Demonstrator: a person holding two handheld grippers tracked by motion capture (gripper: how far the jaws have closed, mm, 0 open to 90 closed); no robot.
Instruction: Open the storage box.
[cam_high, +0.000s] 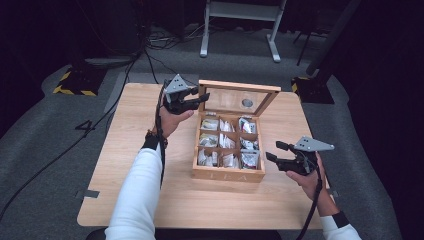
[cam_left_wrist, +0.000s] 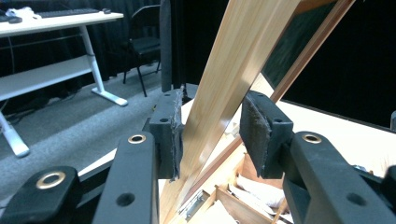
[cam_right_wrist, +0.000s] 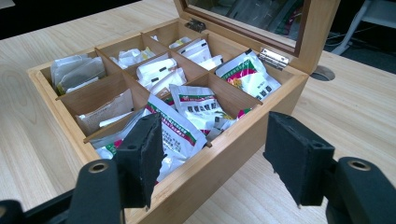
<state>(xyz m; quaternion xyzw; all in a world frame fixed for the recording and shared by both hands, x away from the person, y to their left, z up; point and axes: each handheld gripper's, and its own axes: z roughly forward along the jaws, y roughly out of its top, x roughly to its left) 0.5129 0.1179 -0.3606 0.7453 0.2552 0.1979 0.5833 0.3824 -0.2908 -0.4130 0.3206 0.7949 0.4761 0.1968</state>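
The wooden tea box (cam_high: 227, 174) sits near the middle of the surface (cam_high: 150, 200), its front face lettered; its lid (cam_high: 239, 86) stands raised at the back, a pale wood frame around a glass pane; the left hand-held gripper (cam_left_wrist: 210, 135) straddles the lid's side rail; inside, wooden dividers form compartments holding white tea sachets (cam_right_wrist: 198, 105), some printed red and green.

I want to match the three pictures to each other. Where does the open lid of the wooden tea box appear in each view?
High view: the lid stands upright at the box's far edge, upper centre, with the left tongs at its left end.
Left gripper view: its pale frame runs diagonally from bottom centre to the top, between the pads.
Right gripper view: top centre, behind the compartments.
Shared landmark: the lid's glass pane.
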